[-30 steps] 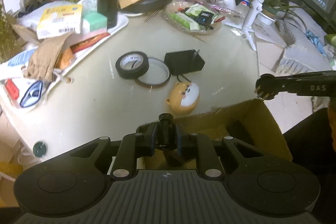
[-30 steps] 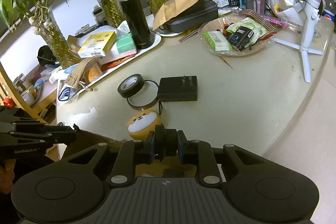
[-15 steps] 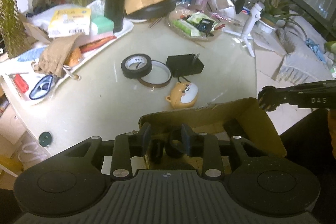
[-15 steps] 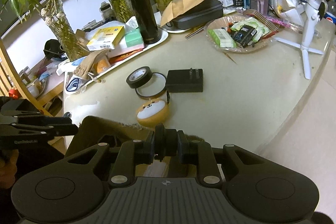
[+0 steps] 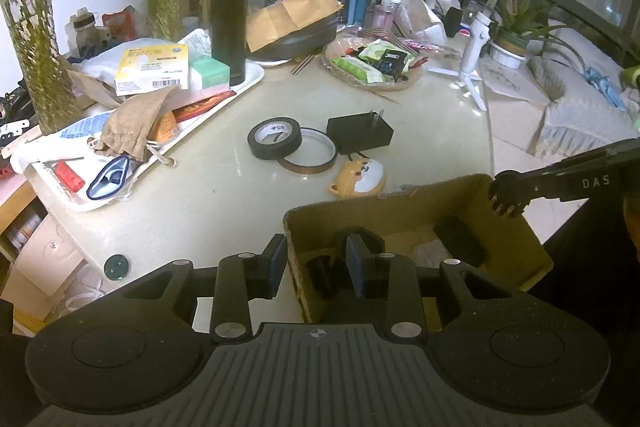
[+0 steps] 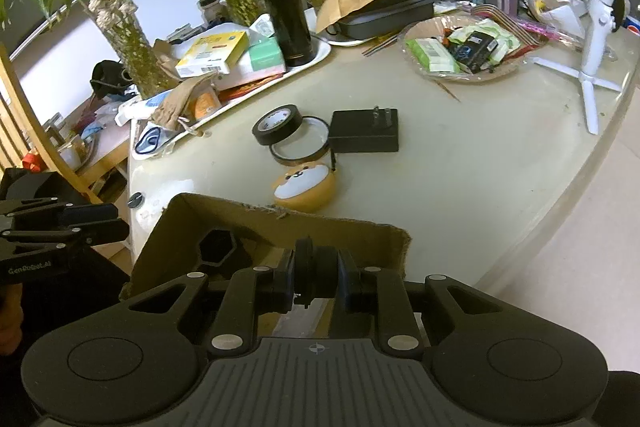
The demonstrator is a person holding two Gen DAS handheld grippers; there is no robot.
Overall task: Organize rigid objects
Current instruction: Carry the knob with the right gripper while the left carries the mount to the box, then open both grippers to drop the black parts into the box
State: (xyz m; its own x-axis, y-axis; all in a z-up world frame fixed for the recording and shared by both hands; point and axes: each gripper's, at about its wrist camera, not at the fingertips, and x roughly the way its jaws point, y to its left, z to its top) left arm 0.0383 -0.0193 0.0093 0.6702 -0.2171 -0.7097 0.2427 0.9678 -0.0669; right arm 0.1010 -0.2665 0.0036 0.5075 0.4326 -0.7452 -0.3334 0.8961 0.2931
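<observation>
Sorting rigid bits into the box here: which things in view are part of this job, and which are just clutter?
In the job:
cardboard box
left gripper, open over the box
right gripper, shut on a black round part
black tape roll
amber tape ring
black power adapter
dog-face case

Lying about:
black flask
snack basket
white tray
white tripod
</observation>
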